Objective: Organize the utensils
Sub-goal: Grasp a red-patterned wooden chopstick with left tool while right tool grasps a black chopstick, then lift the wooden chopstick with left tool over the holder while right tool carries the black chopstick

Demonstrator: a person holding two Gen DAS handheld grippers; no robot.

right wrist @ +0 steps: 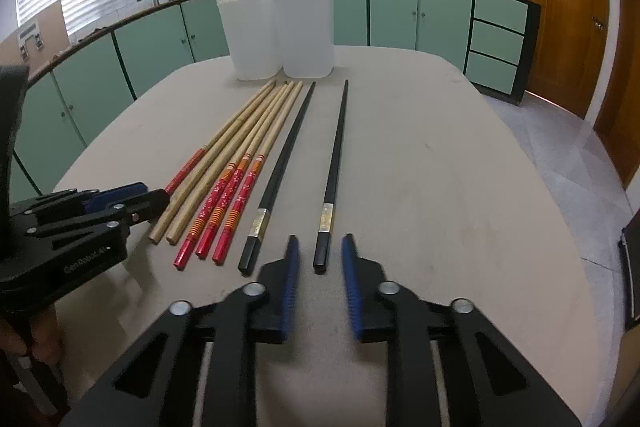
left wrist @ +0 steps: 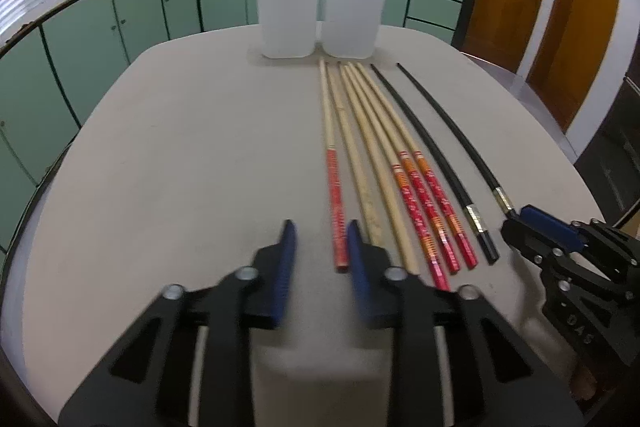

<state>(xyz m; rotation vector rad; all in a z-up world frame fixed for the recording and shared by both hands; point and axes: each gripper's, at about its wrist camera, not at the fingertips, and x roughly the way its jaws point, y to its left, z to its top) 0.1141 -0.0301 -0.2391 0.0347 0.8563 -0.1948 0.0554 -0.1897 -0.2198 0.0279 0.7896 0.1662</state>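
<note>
Left gripper (left wrist: 318, 227): ribbed blue pads, jaws apart, nothing clamped, over the beige table (left wrist: 180, 155). Bamboo chopsticks (left wrist: 372, 163), round, with red-and-orange patterned handles, lie side by side before the white twin-compartment holder (left wrist: 320, 11). Black chopsticks (right wrist: 334, 171), tapered with metallic bands, follow. Right gripper (right wrist: 320, 247): jaws apart, straddling one black butt end. The left gripper's body reads "GenRobot.AI".

Matt beige table (left wrist: 180, 147), glossy black chopsticks (right wrist: 276, 183), wooden red-ended chopsticks (left wrist: 360, 131), translucent white plastic holder (left wrist: 320, 11)
</note>
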